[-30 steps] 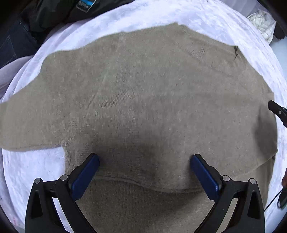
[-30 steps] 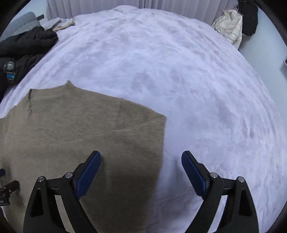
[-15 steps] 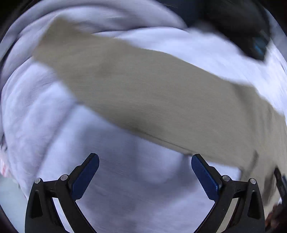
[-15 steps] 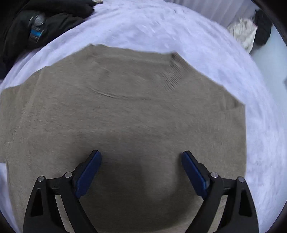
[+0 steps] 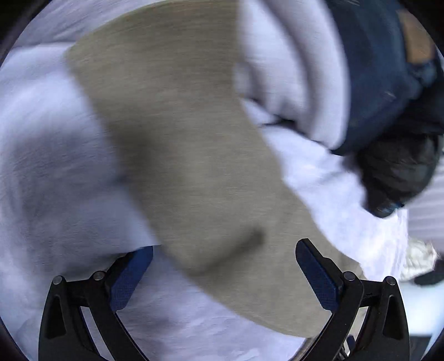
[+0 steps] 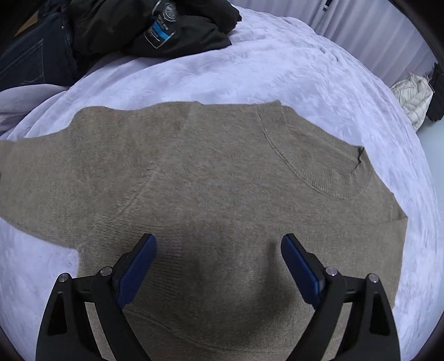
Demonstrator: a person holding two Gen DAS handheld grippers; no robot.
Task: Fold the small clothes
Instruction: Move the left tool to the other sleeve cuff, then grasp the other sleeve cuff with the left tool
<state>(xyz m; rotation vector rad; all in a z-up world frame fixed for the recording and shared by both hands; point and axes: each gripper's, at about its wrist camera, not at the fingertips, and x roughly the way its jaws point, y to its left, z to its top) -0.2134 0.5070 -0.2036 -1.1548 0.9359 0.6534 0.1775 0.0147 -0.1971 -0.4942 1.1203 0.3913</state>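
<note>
While the badge on the black jacket (image 6: 155,25) carries writing too small to read, the beige sweater (image 6: 211,177) lies flat on the white bed (image 6: 319,80), under the right tool (image 6: 219,266), whose fingers are spread wide and empty. Spread too, the left tool (image 5: 224,275) hovers over the blurred sleeve (image 5: 177,133).

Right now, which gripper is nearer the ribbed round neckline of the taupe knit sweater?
Right. The right gripper hovers open over the sweater's chest, with the neckline just ahead. The left gripper, also open, is over the outstretched sleeve, no neckline in its view.
</note>
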